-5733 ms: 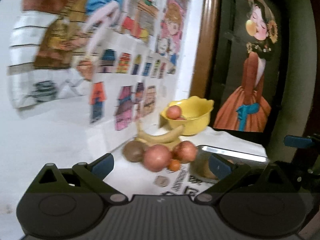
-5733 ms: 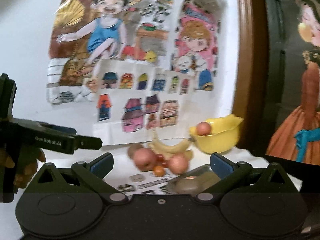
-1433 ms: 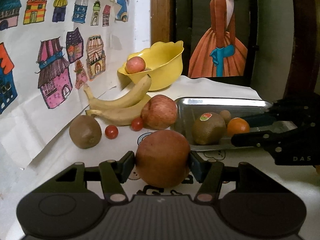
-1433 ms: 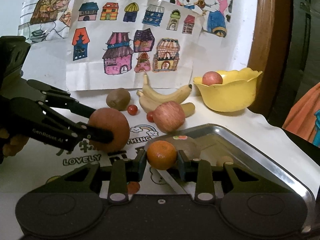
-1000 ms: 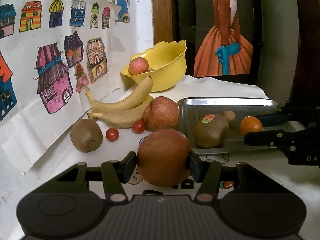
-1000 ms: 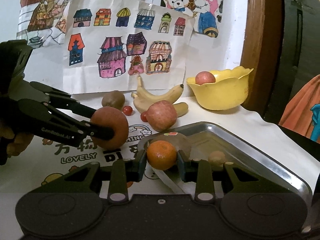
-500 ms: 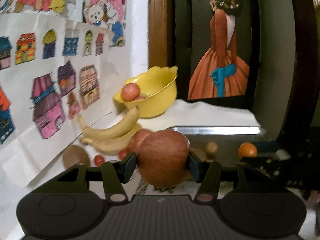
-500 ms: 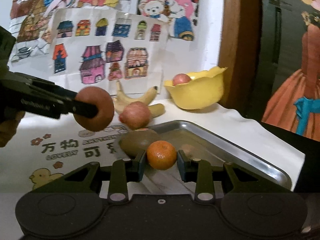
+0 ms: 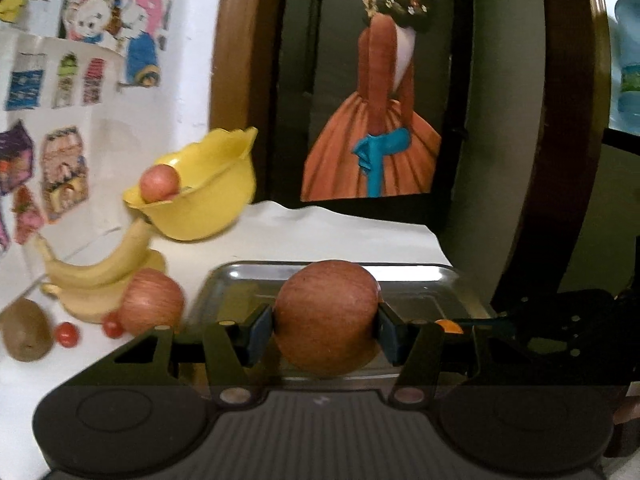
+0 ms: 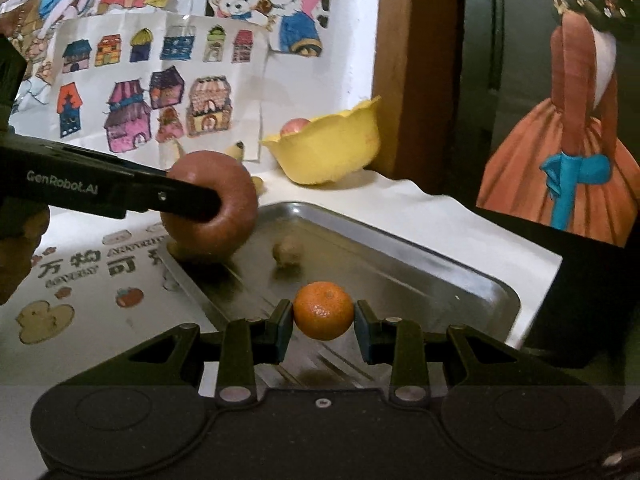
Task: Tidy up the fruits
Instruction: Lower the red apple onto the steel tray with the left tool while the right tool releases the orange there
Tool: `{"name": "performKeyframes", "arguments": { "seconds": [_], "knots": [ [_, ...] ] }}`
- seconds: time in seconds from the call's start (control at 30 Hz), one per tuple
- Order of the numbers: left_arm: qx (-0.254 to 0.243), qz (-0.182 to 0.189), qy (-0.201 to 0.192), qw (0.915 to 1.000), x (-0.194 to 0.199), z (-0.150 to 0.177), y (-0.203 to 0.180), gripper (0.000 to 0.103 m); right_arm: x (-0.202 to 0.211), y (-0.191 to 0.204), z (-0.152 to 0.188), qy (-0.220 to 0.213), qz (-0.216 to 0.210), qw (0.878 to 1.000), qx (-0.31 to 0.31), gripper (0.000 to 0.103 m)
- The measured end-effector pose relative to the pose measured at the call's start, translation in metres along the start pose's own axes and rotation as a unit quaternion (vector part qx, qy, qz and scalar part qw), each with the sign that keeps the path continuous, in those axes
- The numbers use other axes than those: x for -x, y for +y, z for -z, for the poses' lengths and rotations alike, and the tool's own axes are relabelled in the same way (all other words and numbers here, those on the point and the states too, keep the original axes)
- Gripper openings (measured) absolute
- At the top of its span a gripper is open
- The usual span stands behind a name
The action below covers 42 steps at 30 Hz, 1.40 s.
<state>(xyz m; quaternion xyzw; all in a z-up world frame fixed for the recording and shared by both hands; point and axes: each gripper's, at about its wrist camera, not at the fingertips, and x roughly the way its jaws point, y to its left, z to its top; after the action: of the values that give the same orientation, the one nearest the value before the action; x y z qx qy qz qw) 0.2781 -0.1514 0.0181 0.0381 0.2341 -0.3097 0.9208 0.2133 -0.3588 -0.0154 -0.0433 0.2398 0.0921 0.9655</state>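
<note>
My left gripper is shut on a large reddish-brown apple, held above the near-left edge of the steel tray. In the right wrist view the same apple hangs over the tray's left corner. My right gripper is shut on a small orange above the tray. A small brown fruit lies inside the tray. A yellow bowl at the back holds a pink apple.
On the table left of the tray lie two bananas, a red apple, a kiwi and two cherry tomatoes. Drawings cover the wall behind. A dark panel with a painted figure stands behind the tray.
The left gripper has lifted the apple and carried it right, over the tray's edge. The right gripper has swung further over the tray, still holding the orange.
</note>
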Motion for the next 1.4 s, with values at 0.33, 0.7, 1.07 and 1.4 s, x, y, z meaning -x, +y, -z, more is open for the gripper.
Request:
{"name": "performKeyframes", "arguments": {
  "seconds": [0.33, 0.7, 1.07, 1.4],
  "knots": [
    [0.001, 0.010, 0.024, 0.9997, -0.026, 0.009, -0.014, 0.059, -0.004, -0.012, 0.012, 0.009, -0.002, 1.000, -0.009, 0.035],
    [-0.001, 0.007, 0.034, 0.9994, -0.034, 0.013, -0.017, 0.059, -0.009, -0.014, 0.015, 0.005, -0.008, 1.000, -0.017, 0.035],
    [-0.004, 0.006, 0.032, 0.9994, -0.034, 0.015, -0.018, 0.060, -0.011, -0.014, 0.015, 0.006, -0.007, 1.000, -0.017, 0.036],
    [-0.006, 0.005, 0.032, 0.9995, -0.033, 0.017, -0.018, 0.061, -0.011, -0.013, 0.016, 0.001, -0.003, 1.000, -0.016, 0.045]
  ]
}}
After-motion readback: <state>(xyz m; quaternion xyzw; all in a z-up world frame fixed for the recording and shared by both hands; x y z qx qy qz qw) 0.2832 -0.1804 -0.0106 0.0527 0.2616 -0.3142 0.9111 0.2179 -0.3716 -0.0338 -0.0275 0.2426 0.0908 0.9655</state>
